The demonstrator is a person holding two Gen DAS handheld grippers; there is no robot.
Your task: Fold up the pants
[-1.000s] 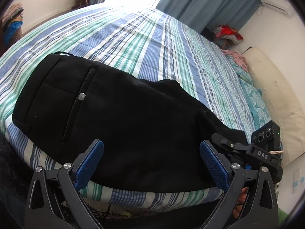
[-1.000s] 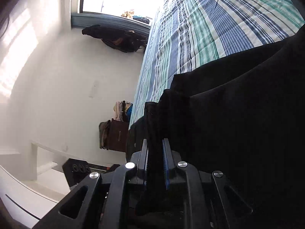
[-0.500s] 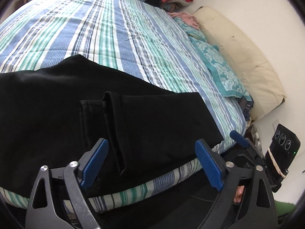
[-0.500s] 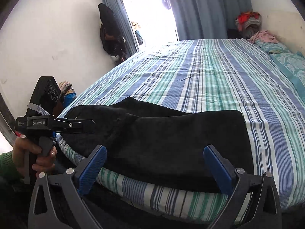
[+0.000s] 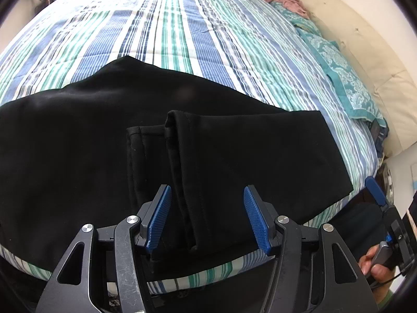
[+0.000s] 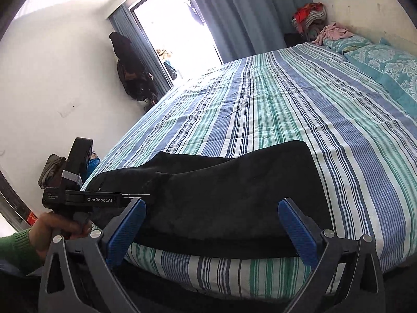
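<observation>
One pair of soft black pants (image 5: 234,156) lies folded on one striped bed (image 5: 182,39); both hand-held grippers, left (image 5: 207,219) and right (image 6: 211,230), gape empty.

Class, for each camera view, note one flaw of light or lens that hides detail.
Left wrist view: the black folded pants read as near-featureless dark, and the striped bedspread bows from fisheye curvature. Right wrist view: the bright doorway is blown out to white.
</observation>
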